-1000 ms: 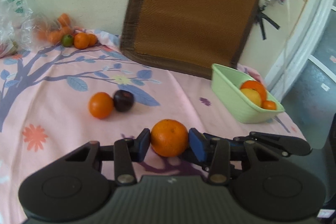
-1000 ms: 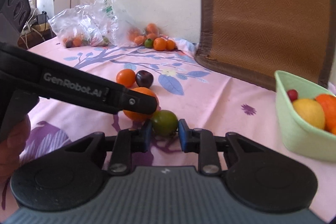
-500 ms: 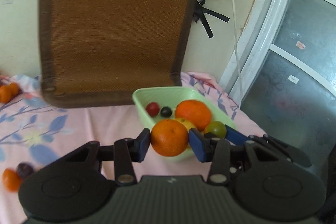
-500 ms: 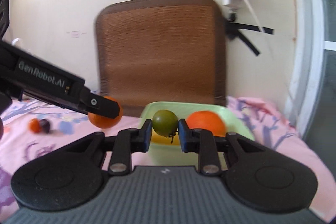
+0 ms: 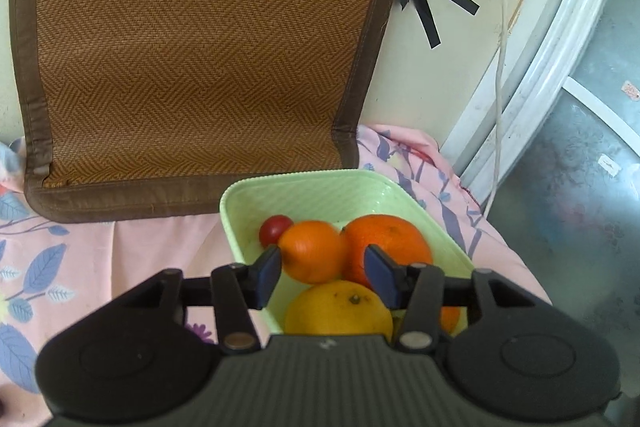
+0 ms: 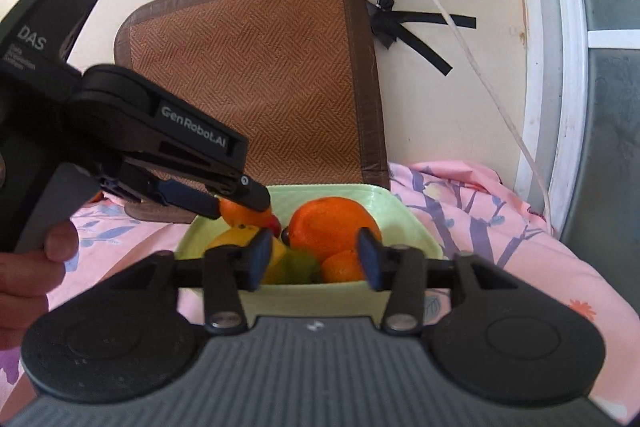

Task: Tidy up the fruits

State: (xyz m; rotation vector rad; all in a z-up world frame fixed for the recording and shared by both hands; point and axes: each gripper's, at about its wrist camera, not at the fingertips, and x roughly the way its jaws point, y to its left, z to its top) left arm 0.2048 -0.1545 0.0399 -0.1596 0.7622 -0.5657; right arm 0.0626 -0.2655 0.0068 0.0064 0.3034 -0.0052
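Small orange [image 5: 311, 255] sat in the pale green plastic basket [image 5: 320, 183], between the left gripper [image 5: 325, 271] pads; jaws were opening, left pad at its skin, right pad clear. Big orange [image 5: 394, 243] touched it at 3 o'clock, red cherry tomato [image 5: 273, 229] at 10, yellow citrus [image 5: 340, 309] at 6. Right gripper [image 6: 312, 259] was over the near rim, jaws opening, nothing gripped; green fruit [image 6: 298, 267] lay in the basket below. Basket was rectangular, ribbed rim, far-right corner still bare. Woven brown mat [image 5: 192, 47] stood against the wall at 12, close behind the rim. Pink floral cloth [image 5: 120, 251] was open at 9; its edge dropped off at 3.
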